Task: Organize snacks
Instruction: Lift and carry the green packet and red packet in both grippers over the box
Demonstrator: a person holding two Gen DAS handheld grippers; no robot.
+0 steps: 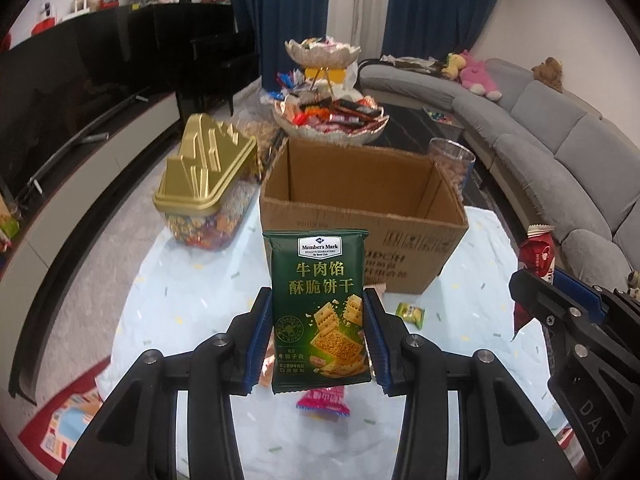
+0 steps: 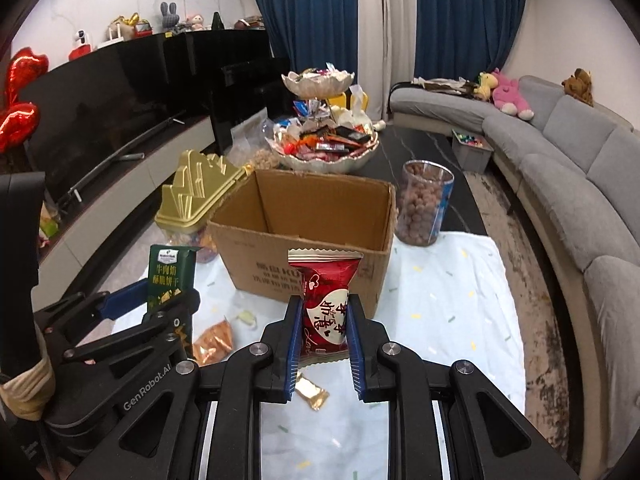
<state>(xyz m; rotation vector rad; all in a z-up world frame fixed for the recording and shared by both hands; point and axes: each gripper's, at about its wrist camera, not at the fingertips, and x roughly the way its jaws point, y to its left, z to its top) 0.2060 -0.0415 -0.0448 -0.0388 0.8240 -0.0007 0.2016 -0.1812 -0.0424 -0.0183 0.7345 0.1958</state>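
left gripper [image 1: 318,312] clamped upright green foil cracker packet [image 1: 319,304] | right gripper [image 2: 323,320] pinched red foil snack pouch [image 2: 325,302] | both before open brown cardboard box [image 2: 304,240] | risk: slick foil slipping, missing box

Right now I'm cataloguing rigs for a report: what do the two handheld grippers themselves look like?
Both match: the left gripper and right gripper are black plastic linkages with silver pivot bolts, each ending in two fingers faced with ribbed blue pads. White "GenRobot.AI" lettering runs along the left gripper's body in the right wrist view; "DAS" shows on the right one's in the left wrist view. A beige cuff shows behind the left gripper.
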